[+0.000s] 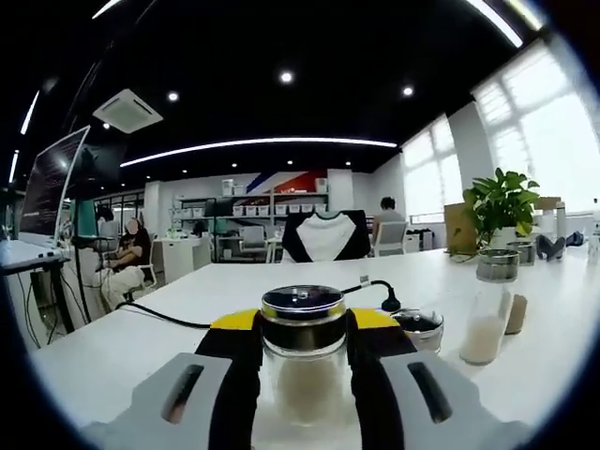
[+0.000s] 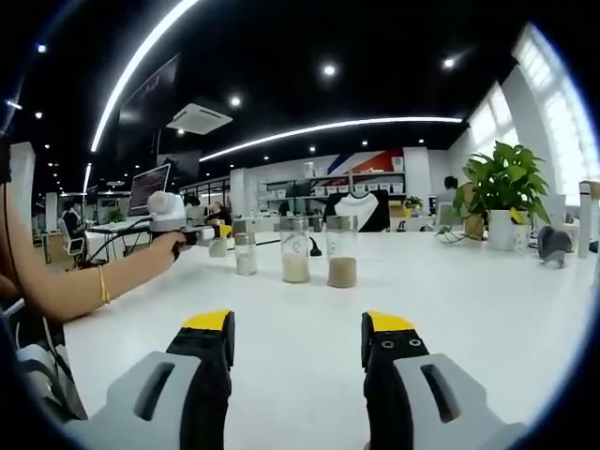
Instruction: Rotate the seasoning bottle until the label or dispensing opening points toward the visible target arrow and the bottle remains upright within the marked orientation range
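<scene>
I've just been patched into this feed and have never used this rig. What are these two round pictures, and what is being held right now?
Each picture comes from a fisheye camera riding on a handheld gripper, looking forward along its two fingers. A person holds one gripper in each hand.

In the left gripper view, the left gripper is shut on a seasoning bottle with a black lid, standing upright on the white table. Another bottle stands to its right, with a potted plant behind.

In the right gripper view, the right gripper is open, holding nothing. Ahead on the table stand a few bottles, and the person's arm reaches in from the left.
</scene>
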Available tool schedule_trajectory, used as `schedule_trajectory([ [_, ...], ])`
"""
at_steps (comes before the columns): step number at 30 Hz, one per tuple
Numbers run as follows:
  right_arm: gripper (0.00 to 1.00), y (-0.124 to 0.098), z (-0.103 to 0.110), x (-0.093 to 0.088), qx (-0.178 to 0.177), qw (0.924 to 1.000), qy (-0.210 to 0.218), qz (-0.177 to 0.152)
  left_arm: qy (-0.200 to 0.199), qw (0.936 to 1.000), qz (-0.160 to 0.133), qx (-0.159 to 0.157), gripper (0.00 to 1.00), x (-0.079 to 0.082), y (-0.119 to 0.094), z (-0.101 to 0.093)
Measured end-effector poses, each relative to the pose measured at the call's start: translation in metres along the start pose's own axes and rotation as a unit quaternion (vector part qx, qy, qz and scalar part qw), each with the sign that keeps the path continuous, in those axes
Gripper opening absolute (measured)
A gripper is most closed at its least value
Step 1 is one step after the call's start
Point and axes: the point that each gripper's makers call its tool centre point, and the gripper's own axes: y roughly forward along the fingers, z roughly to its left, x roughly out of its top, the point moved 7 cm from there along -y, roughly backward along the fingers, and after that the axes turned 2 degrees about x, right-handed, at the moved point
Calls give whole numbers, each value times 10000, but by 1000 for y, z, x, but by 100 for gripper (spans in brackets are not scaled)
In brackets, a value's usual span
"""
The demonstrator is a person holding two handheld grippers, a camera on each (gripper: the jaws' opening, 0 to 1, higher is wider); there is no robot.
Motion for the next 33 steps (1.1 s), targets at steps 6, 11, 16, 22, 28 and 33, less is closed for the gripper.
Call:
schedule_trajectory([
  [6, 54, 0, 2, 1, 6, 10000, 43, -20, -51, 10000, -17, 36, 37, 3, -4, 4],
  [11, 54, -1, 5, 8, 60, 9999, 13, -109, -171, 9998, 28, -38, 37, 7, -20, 6],
  [16, 54, -1, 10, 11, 166, 9997, -6, -165, -45, 9999, -33, -88, 37, 17, -38, 8],
  [22, 54, -2, 15, 6, 260, 9996, 14, -122, -6, 9997, -87, -232, 37, 26, -60, 11],
  [28, 54, -3, 17, 5, 337, 9994, -90, -77, 29, 9987, -88, -500, 37, 28, -82, 4],
  [33, 54, -4, 12, 6, 297, 9994, -127, -79, 116, 9976, -79, -674, 37, 28, -102, -5],
])
